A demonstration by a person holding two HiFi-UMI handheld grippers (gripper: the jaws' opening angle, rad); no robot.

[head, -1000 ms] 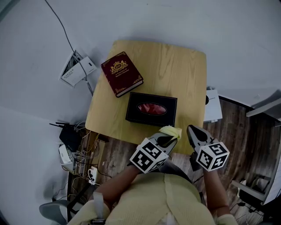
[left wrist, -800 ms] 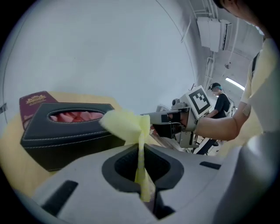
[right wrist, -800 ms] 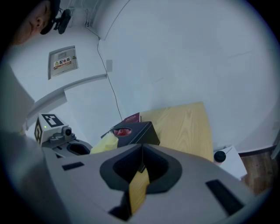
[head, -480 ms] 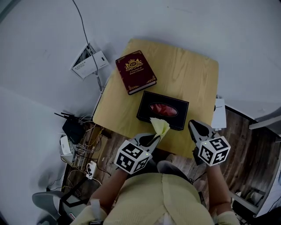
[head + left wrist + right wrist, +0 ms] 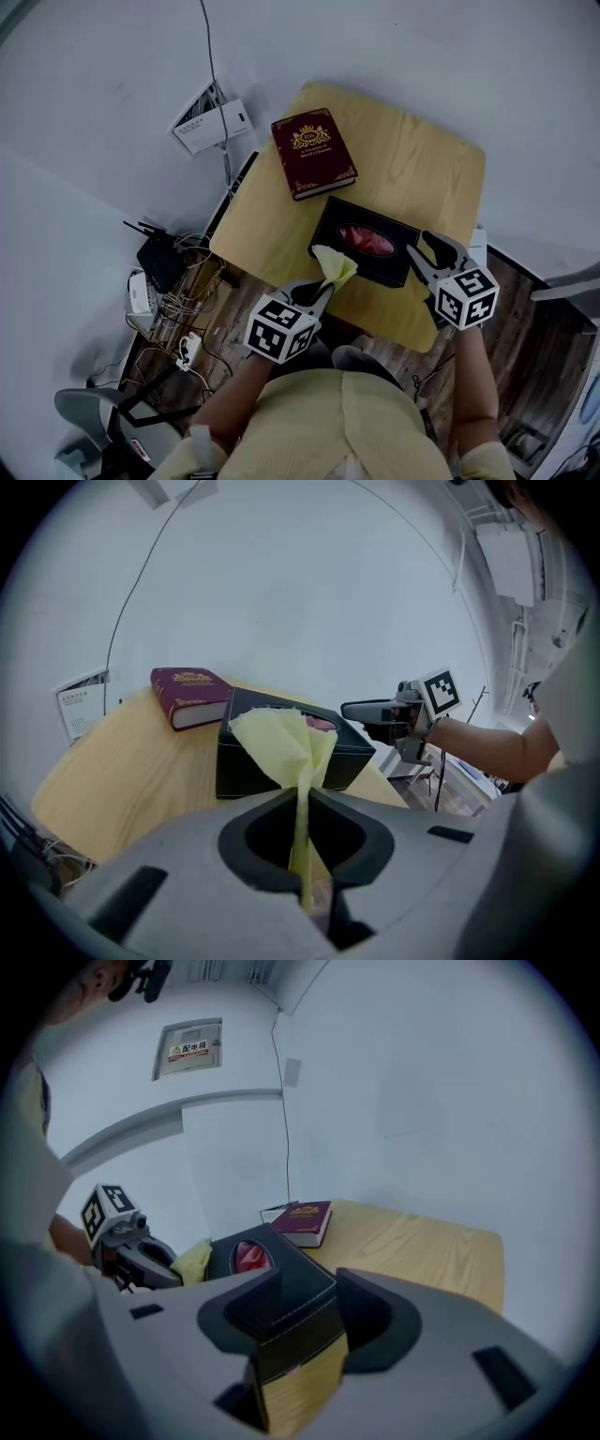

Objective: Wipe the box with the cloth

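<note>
Left tool is clamped on the yellow cloth, whose lower end is hidden inside it. Right tool, jaws apart and just opening, straddles the right corner of the black box on the table; contact unclear.

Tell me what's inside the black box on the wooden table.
Through the oval opening atop the black box, red crumpled material shows. The rest of the interior is hidden by the box's top and walls.
</note>
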